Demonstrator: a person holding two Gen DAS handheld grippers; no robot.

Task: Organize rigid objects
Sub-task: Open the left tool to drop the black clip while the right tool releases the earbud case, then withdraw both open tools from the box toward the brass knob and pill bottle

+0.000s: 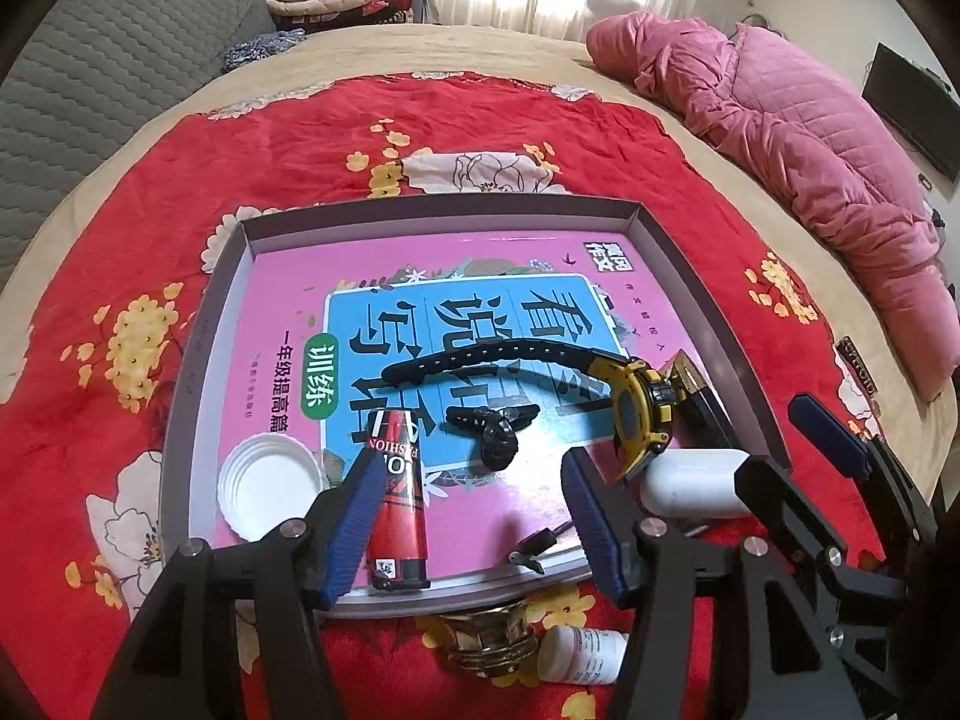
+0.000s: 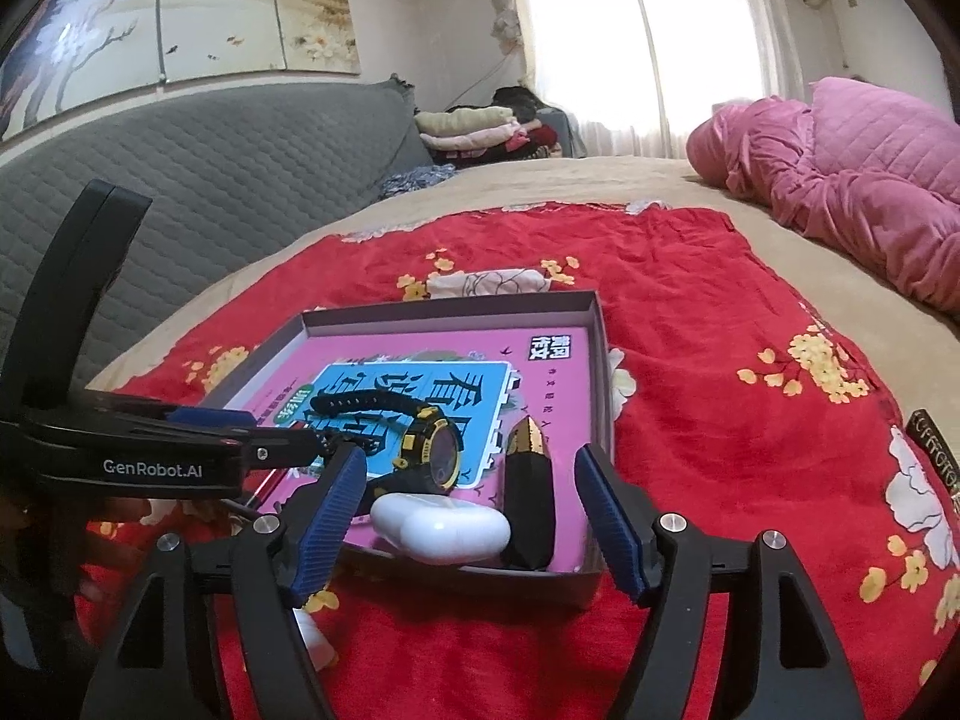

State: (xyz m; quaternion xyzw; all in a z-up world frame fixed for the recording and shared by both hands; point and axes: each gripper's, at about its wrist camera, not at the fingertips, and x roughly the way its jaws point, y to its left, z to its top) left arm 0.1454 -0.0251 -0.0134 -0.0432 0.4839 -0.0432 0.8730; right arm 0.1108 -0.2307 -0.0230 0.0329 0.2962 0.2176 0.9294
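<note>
From the left wrist, the left claw hangs wide over the near edge of the shallow box on the bed, its left pad beside the red tube without pressing it, so the tube looks freshly set down rather than held. The box already gathers most of the rigid things on top of a pink book: a white lid near left, the yellow watch, a small black piece and a white case near right. A brass fitting and a pill bottle lie outside on the red cloth, probably still to be put in. From the right wrist, the right claw is also wide and empty, framing the white case and a black-and-gold case in the near right corner.
</note>
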